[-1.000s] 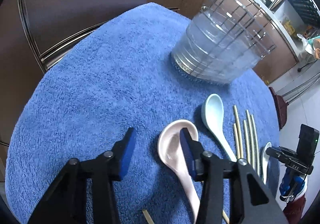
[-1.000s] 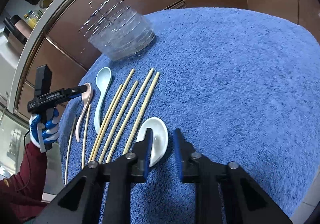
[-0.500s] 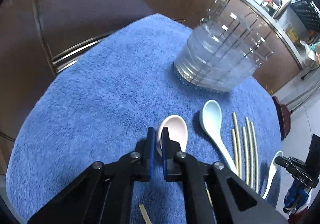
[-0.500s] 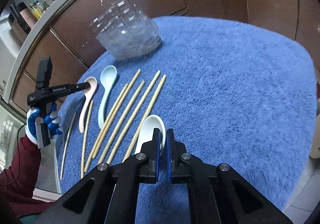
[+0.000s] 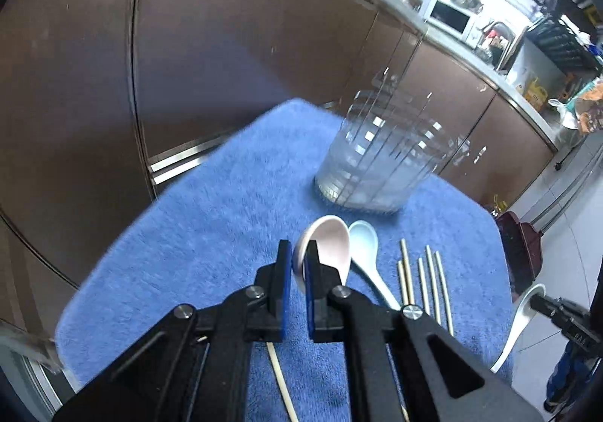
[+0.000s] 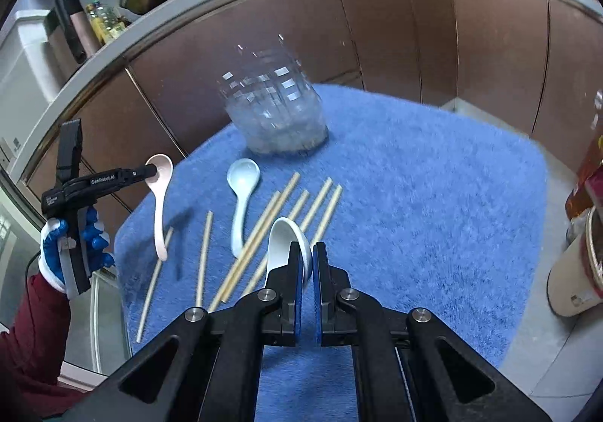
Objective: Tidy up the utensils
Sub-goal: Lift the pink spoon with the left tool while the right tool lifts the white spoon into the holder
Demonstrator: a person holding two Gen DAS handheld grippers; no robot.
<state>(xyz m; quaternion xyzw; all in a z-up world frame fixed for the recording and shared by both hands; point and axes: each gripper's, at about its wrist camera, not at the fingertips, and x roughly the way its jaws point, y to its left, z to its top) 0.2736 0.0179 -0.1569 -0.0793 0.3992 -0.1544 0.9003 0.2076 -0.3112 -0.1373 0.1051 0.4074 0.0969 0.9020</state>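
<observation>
Both grippers have closed and lifted since a second ago: each now carries a spoon clear of the blue towel (image 6: 433,195), so the wire holder (image 6: 277,116) is the likely next stop. Left gripper (image 5: 297,267), jaws nearly together, pinches the pink spoon (image 5: 331,241) by its bowl rim; right gripper (image 6: 308,263) likewise grips the white spoon (image 6: 282,244). Pale blue spoon (image 6: 241,192) and chopsticks (image 6: 271,226) lie on the towel

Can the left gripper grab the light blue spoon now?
Probably not yet. The left gripper is already shut on the pink spoon, so its fingers are full. The light blue spoon lies free on the blue towel, close by, with nothing on top of it.
</observation>
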